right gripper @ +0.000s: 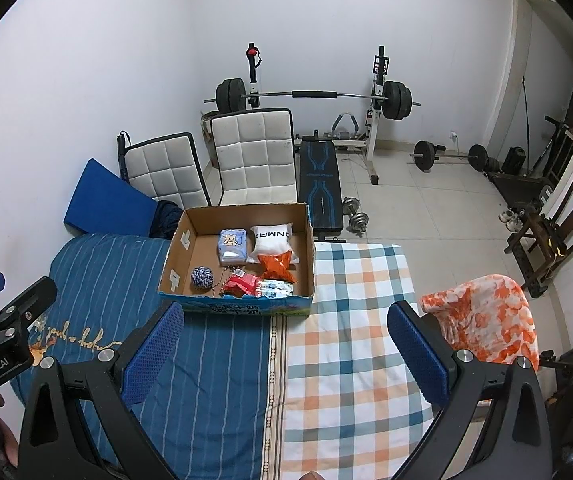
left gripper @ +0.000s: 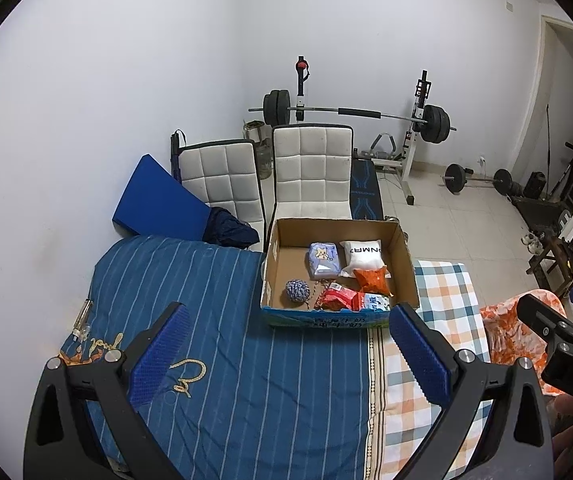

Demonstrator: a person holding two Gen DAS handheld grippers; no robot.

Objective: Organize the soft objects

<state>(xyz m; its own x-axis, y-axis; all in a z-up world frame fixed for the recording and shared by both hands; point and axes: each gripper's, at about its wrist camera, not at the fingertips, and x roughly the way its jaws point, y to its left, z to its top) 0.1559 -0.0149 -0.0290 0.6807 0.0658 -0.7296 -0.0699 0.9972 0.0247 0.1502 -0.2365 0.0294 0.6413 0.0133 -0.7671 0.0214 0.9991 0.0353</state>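
Note:
A cardboard box (left gripper: pixel 274 264) (right gripper: pixel 174 256) stands at the far end of the bed. In it lie a blue yarn ball (left gripper: pixel 297 290) (right gripper: pixel 201 277), a blue tissue pack (left gripper: pixel 323 260) (right gripper: pixel 231 246), a white pillow bag (left gripper: pixel 364 258) (right gripper: pixel 272 242), an orange packet (left gripper: pixel 372 280) (right gripper: pixel 276 267) and a red packet (left gripper: pixel 336 298) (right gripper: pixel 240 284). My left gripper (left gripper: pixel 286 356) is open and empty above the blue striped sheet. My right gripper (right gripper: pixel 286 354) is open and empty above the checked sheet. An orange-and-white cloth (left gripper: pixel 510 336) (right gripper: pixel 490 320) lies at the bed's right edge.
The bed has a blue striped sheet (left gripper: pixel 246 380) (right gripper: pixel 206 380) on the left and a checked sheet (left gripper: pixel 442 308) (right gripper: pixel 346 340) on the right. Two white chairs (left gripper: pixel 310 172) (right gripper: pixel 254 156) stand behind the box. A weight bench (right gripper: pixel 320 188), barbell rack (left gripper: pixel 418 120) and dumbbells (right gripper: pixel 352 212) stand beyond.

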